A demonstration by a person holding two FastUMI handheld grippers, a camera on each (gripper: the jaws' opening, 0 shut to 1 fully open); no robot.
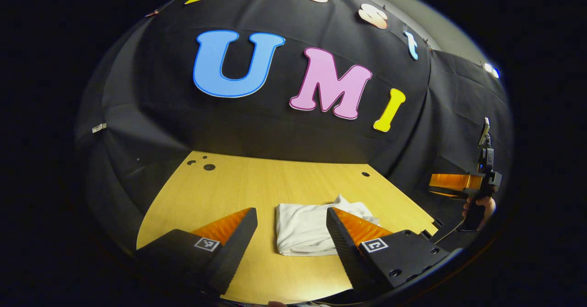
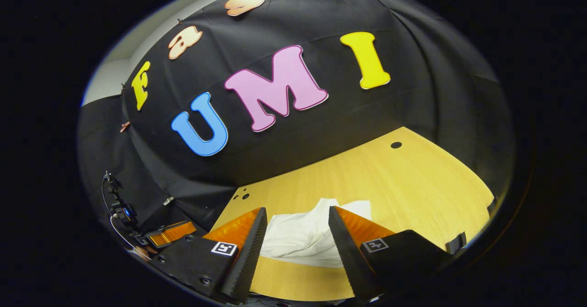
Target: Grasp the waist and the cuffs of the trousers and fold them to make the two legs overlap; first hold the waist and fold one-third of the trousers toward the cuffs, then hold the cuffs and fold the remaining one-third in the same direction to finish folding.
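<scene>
White trousers (image 1: 306, 227), folded into a small thick rectangle, lie on the wooden table (image 1: 257, 183). My left gripper (image 1: 291, 215) hovers open above the table's near edge, with the bundle just beyond and between its fingers, untouched. In the right gripper view the same bundle (image 2: 302, 238) lies ahead of my open right gripper (image 2: 296, 215), whose fingers hold nothing. The right gripper (image 1: 440, 184) also shows at the far right of the left gripper view, held by a hand (image 1: 481, 205). The left gripper (image 2: 172, 233) appears at the lower left of the right gripper view.
Black cloth walls close in the table at the back and both sides. Small dark holes (image 1: 209, 167) dot the far corners of the tabletop. Bare wood spreads to the left (image 1: 206, 192) and to the right (image 2: 412, 183) of the bundle.
</scene>
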